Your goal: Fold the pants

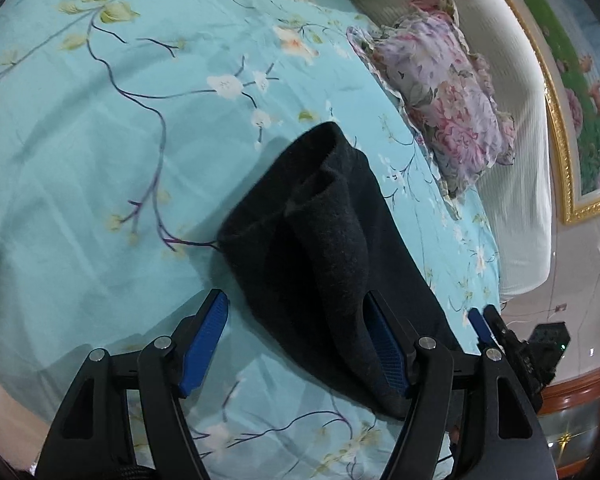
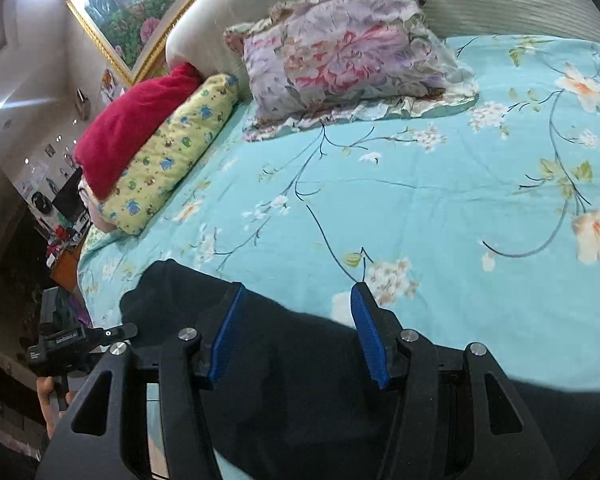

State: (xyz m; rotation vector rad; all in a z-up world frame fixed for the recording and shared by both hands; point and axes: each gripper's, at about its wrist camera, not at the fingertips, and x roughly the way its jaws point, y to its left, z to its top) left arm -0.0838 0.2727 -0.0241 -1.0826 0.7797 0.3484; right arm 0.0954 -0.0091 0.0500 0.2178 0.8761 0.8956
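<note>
Left wrist view. Left gripper [image 1: 296,340] spread wide, blue pads well apart. Dark pants [image 1: 324,248] lie on the teal floral bedsheet [image 1: 100,140], running from between the jaws away ahead, folded over with a rolled, open end farthest from the gripper. The right-hand pad [image 1: 384,350] lies against the cloth's edge; the left-hand pad sits over bare sheet, clear of the fabric. Nothing is pinched: the jaws do not clamp the pants. Beyond the pants and to the right, a frilled floral pillow [image 1: 440,92] rests against the pale padded headboard [image 1: 516,168]. The right gripper [image 1: 485,327] pokes in at the right edge, just past the pants' far side; its jaw state cannot be read here.

Right wrist view. Right gripper [image 2: 296,336] stands partly open, about half its spread. Dark pants [image 2: 300,380] fill the space between and under the fingers, blurred; whether the pads press on the cloth cannot be told. Ahead, bare bedsheet [image 2: 440,200]. Farther ahead, the floral pillow [image 2: 348,52]; to the left of it a yellow printed pillow [image 2: 168,152] with a red cushion [image 2: 132,124] on top. At the lower left, the left gripper's body [image 2: 72,340] with a hand [image 2: 50,400] under it.
</note>
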